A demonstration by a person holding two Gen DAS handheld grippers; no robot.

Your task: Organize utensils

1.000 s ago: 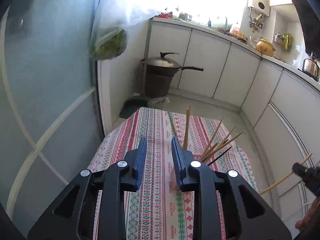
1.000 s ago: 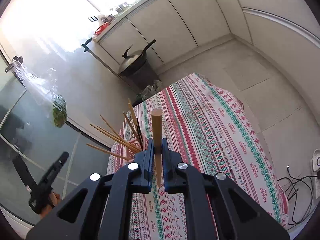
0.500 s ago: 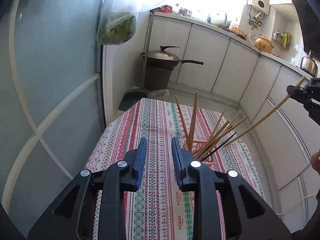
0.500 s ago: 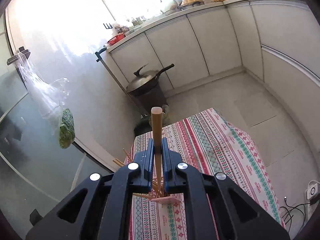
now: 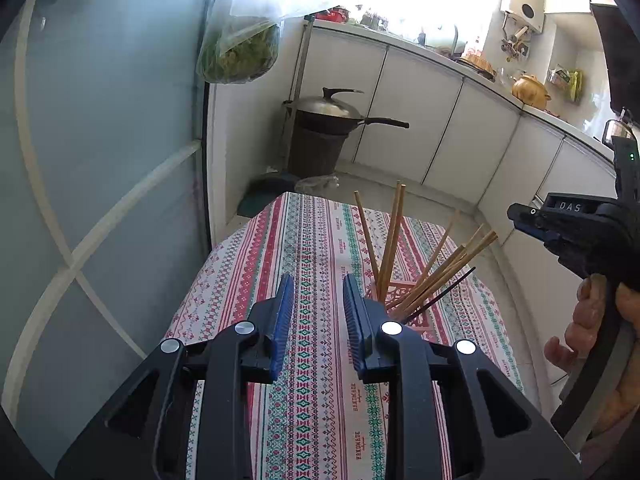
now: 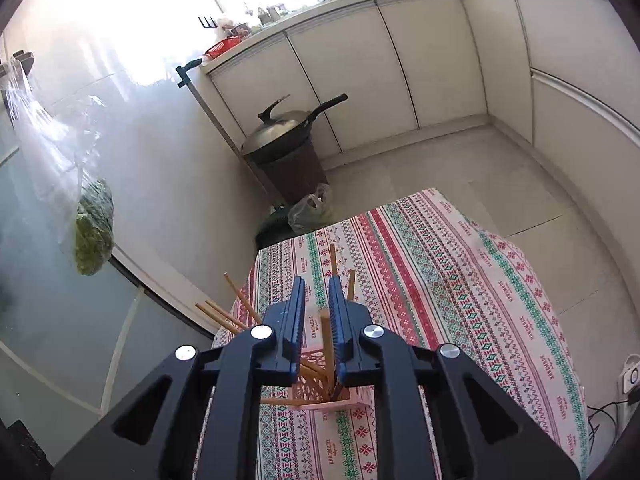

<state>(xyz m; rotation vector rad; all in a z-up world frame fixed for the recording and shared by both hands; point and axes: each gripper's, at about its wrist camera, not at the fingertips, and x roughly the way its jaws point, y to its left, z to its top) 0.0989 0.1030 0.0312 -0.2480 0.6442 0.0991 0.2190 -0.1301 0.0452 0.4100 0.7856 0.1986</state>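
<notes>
A pink lattice holder point(image 5: 404, 294) stands on the striped tablecloth point(image 5: 316, 248) and holds several wooden chopsticks point(image 5: 390, 240) fanned upward, plus one black stick point(image 5: 444, 294). My left gripper point(image 5: 318, 292) is open and empty, just left of the holder. My right gripper point(image 6: 316, 296) is open, right above the holder point(image 6: 320, 384); one chopstick point(image 6: 326, 344) stands in the holder between its jaws, apart from the pads. The right gripper also shows at the right edge of the left wrist view point(image 5: 532, 220).
A lidded wok on a dark bin point(image 5: 324, 128) stands on the floor beyond the table. A bag of greens point(image 5: 240, 52) hangs by the glass door on the left. White cabinets point(image 6: 400, 52) line the back and right. Cables point(image 6: 604, 416) lie at right.
My right gripper carried a chopstick over the holder, lowered it in and opened; the chopstick now stands in the holder. The left gripper stayed open and tilted up slightly.
</notes>
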